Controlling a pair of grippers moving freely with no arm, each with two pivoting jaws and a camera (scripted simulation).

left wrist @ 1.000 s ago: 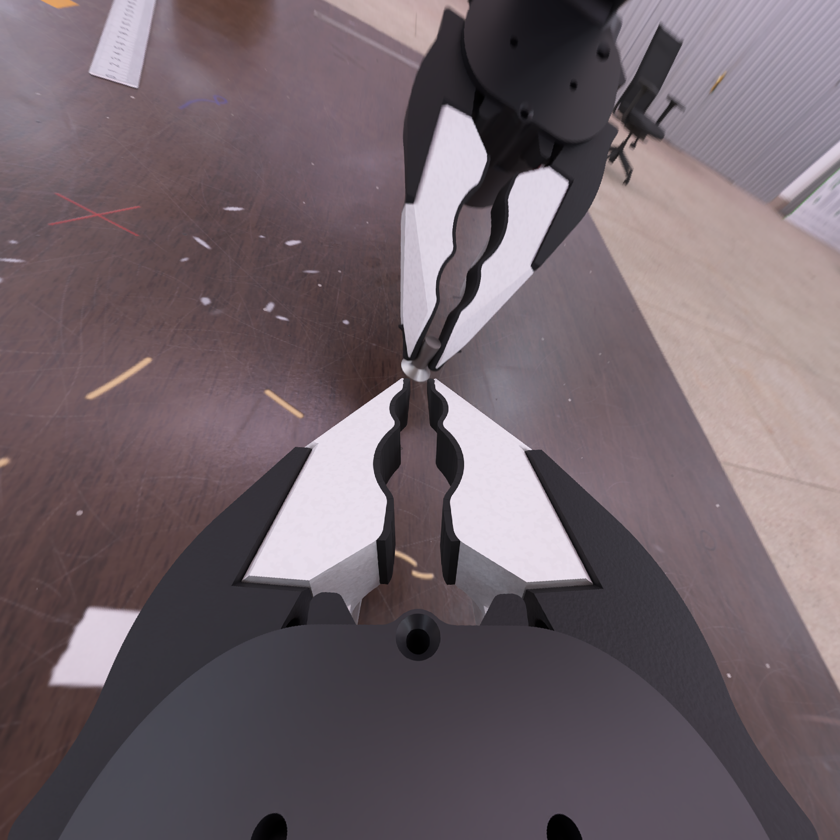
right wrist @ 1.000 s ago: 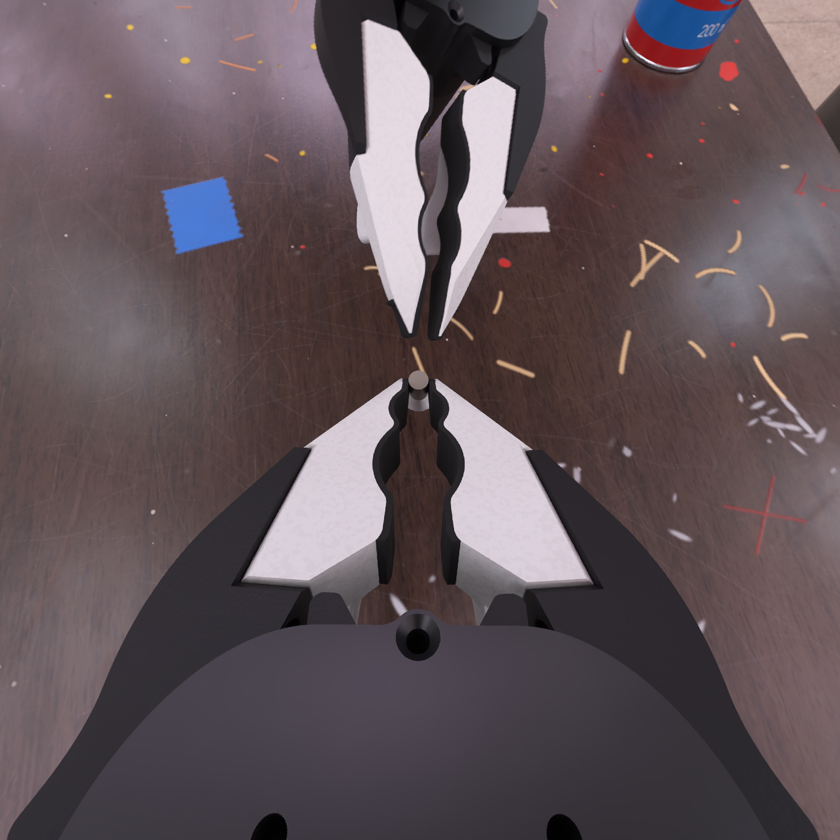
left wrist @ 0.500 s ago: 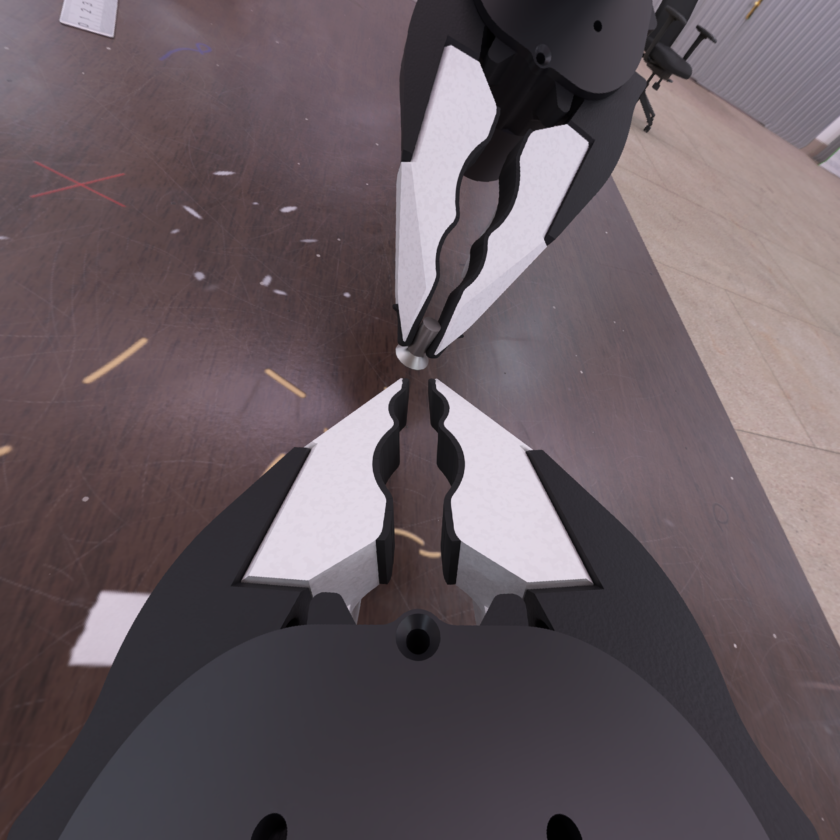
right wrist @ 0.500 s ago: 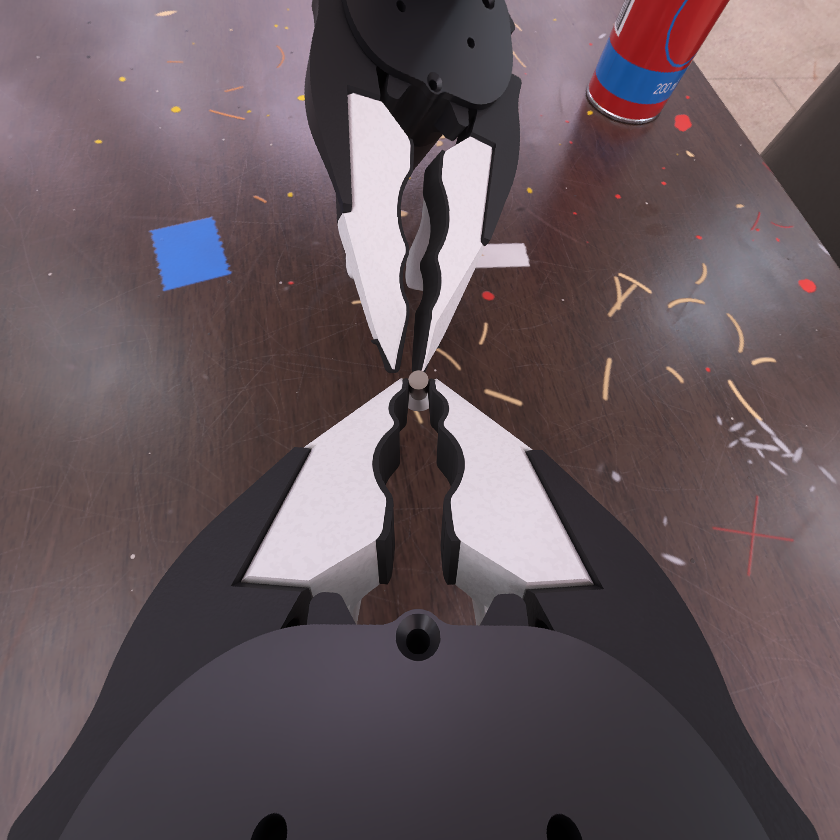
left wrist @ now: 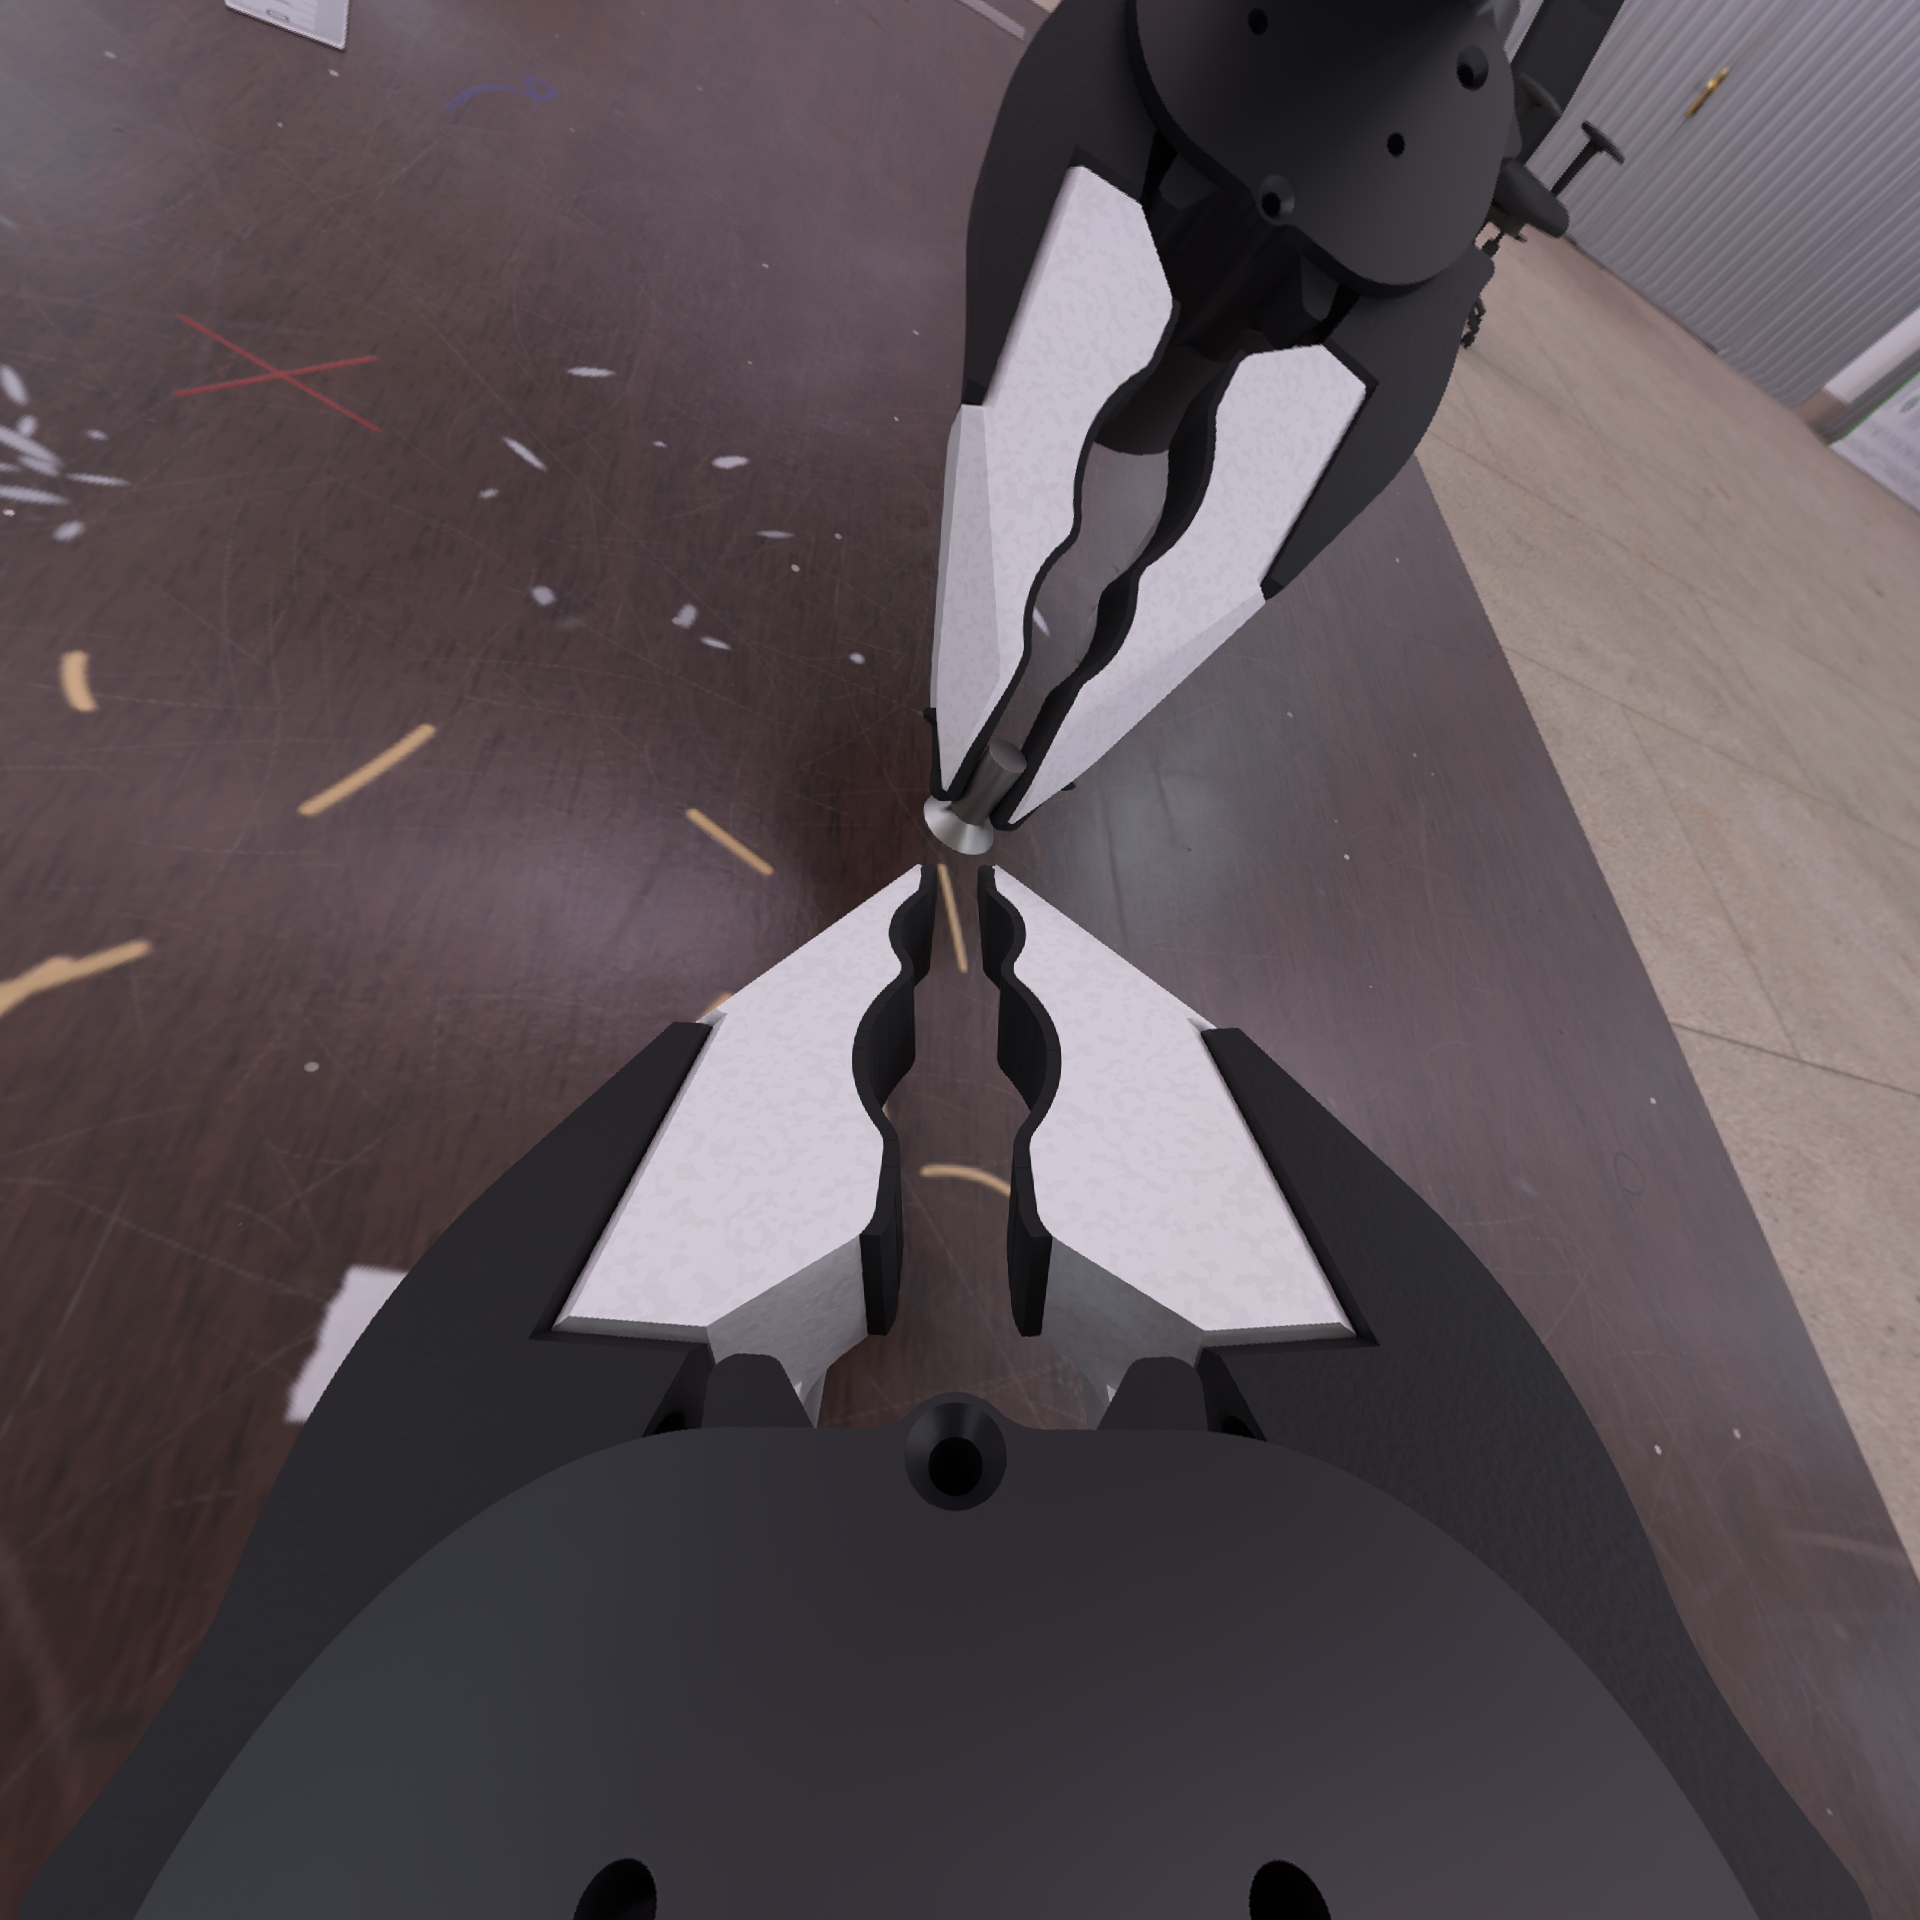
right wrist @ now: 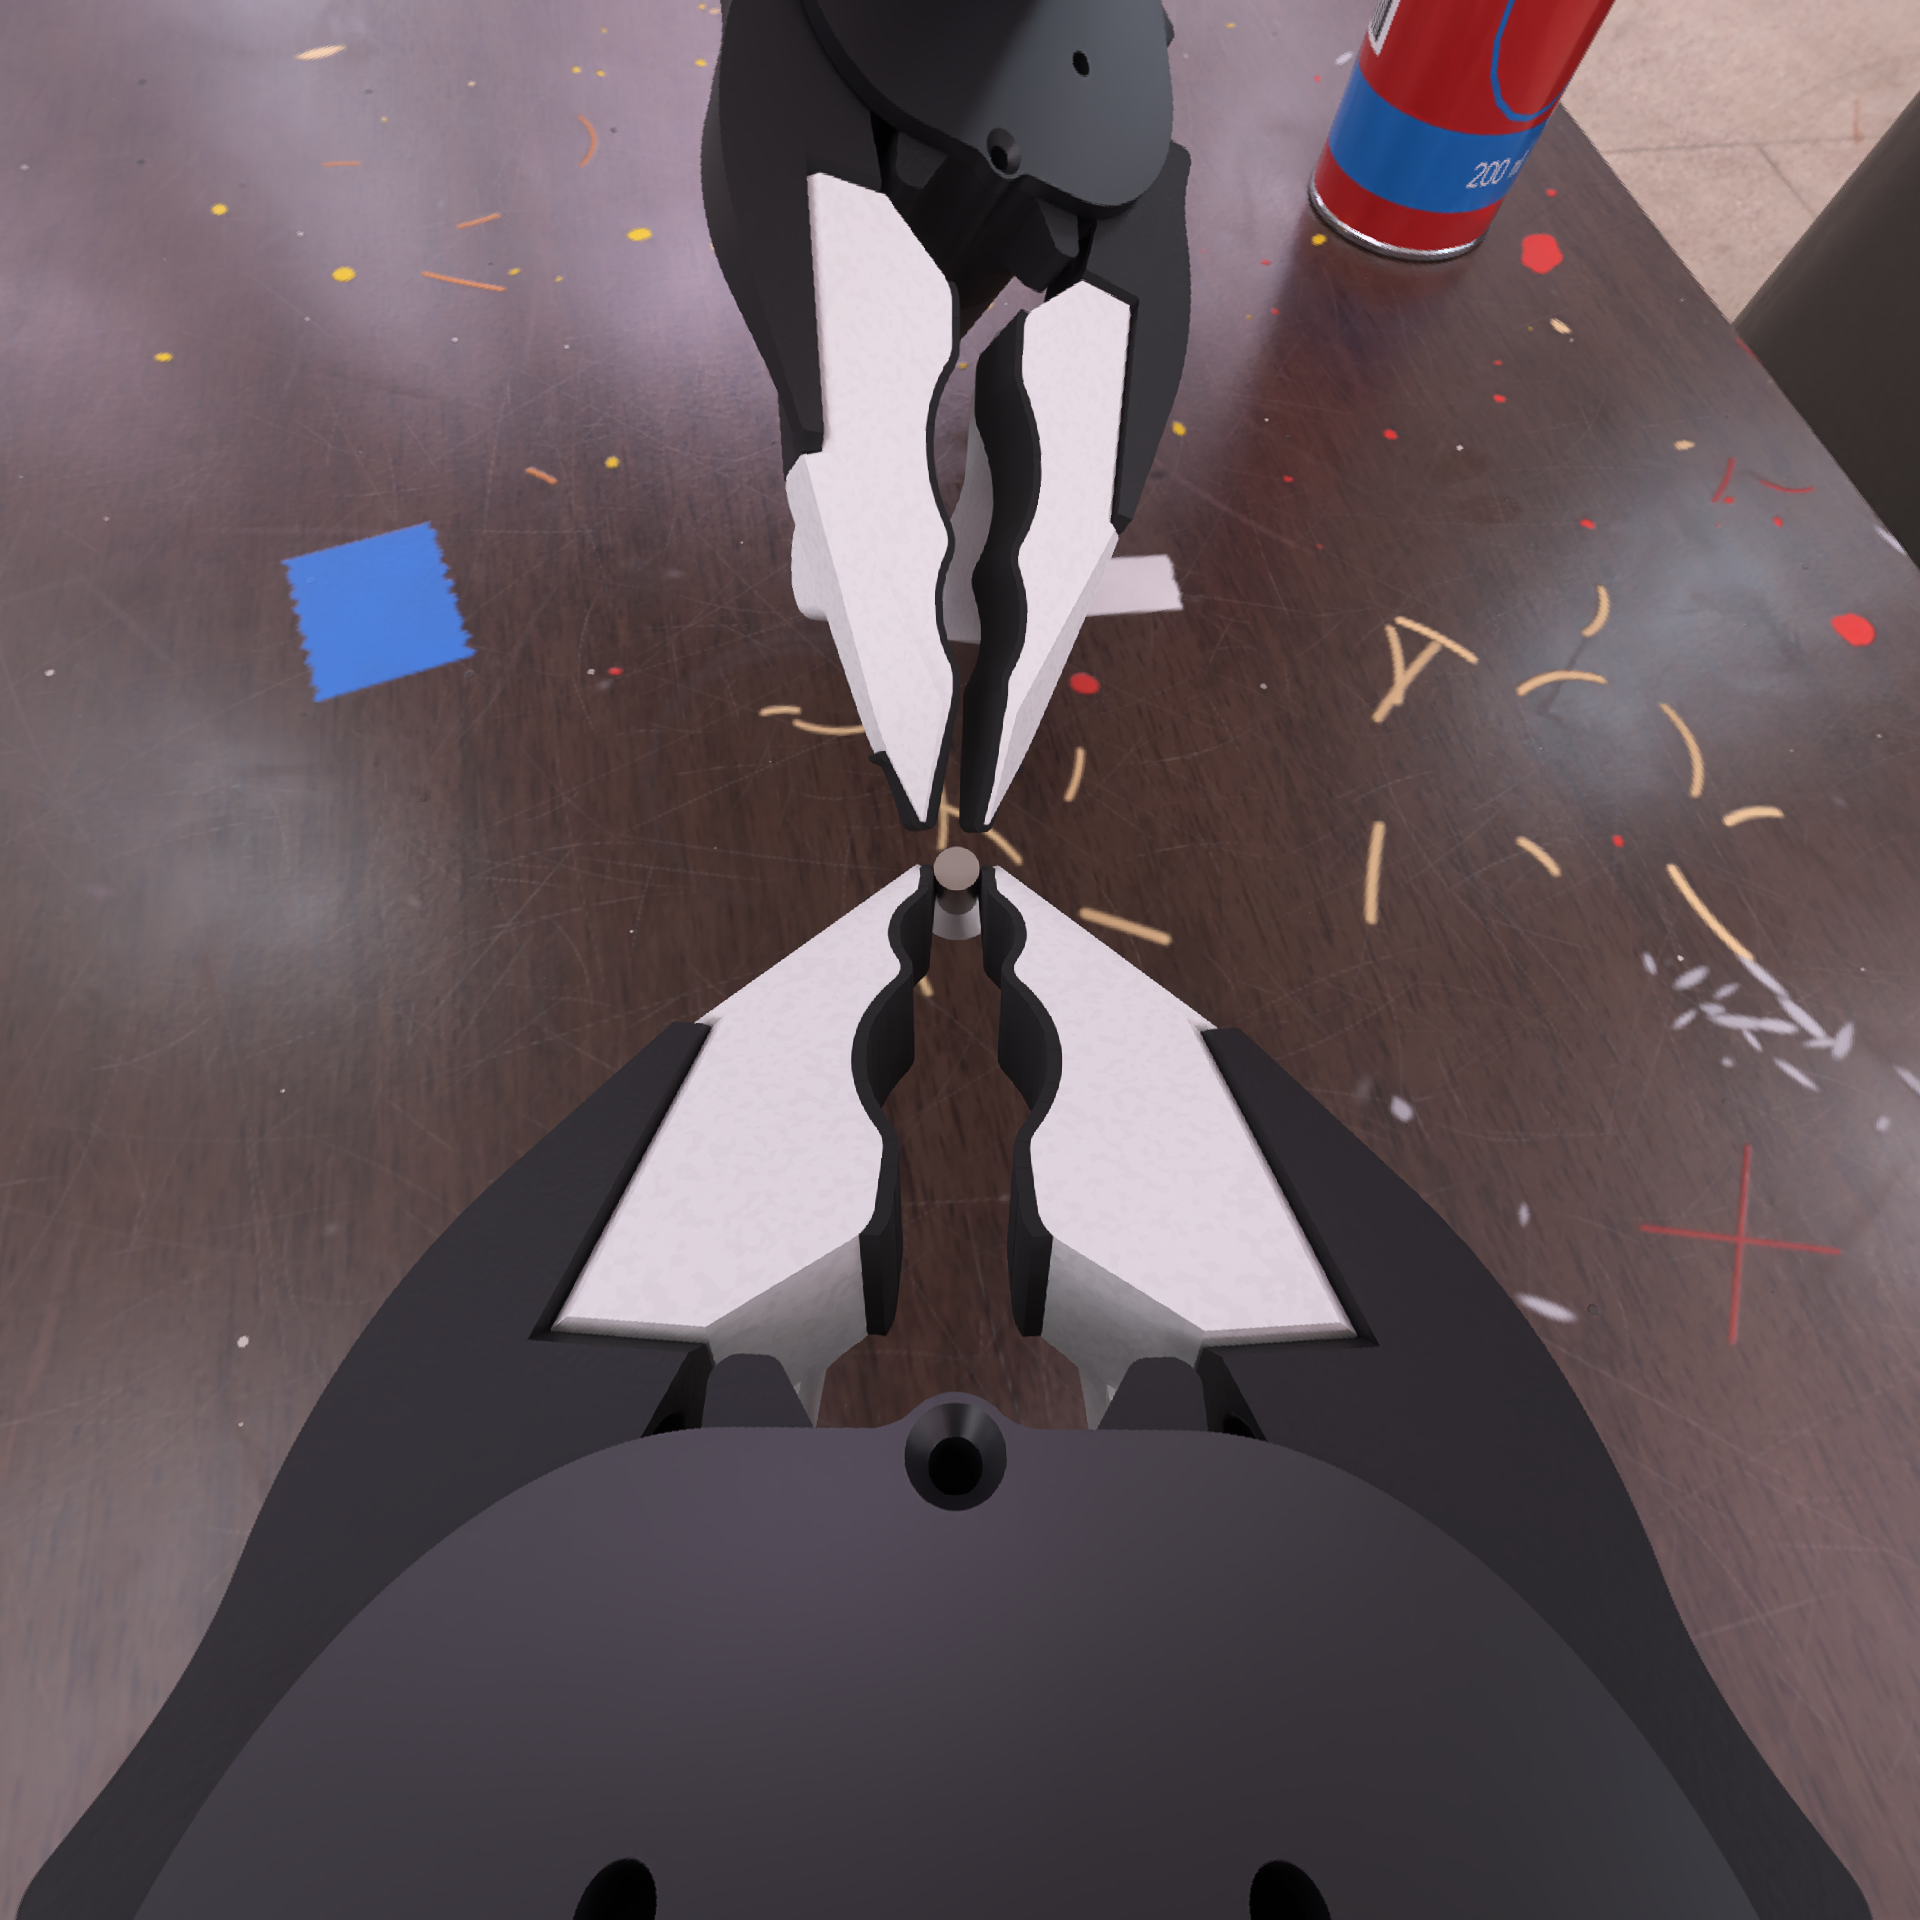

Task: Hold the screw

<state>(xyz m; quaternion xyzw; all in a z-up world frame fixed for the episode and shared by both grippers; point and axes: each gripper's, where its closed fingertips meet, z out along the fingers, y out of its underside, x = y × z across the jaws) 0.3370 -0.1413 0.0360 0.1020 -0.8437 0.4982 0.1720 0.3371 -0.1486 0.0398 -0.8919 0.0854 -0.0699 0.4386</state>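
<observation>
A small silver screw sits pinched between the tips of my right gripper, which is shut on it above the dark wooden table. In the left wrist view the screw's flat head sticks out of the right gripper's tips. My left gripper faces it tip to tip, just short of the head. Its jaws stand a narrow gap apart with nothing between them. It also shows in the right wrist view, pointing at the screw.
A red and blue can stands at the table's far right. A blue tape square and a white strip lie flat on the table. The table edge runs along the right, with floor and an office chair beyond.
The left gripper's tips have come closer to the screw. Both views have tilted a little. The right gripper has stayed shut on the screw.
</observation>
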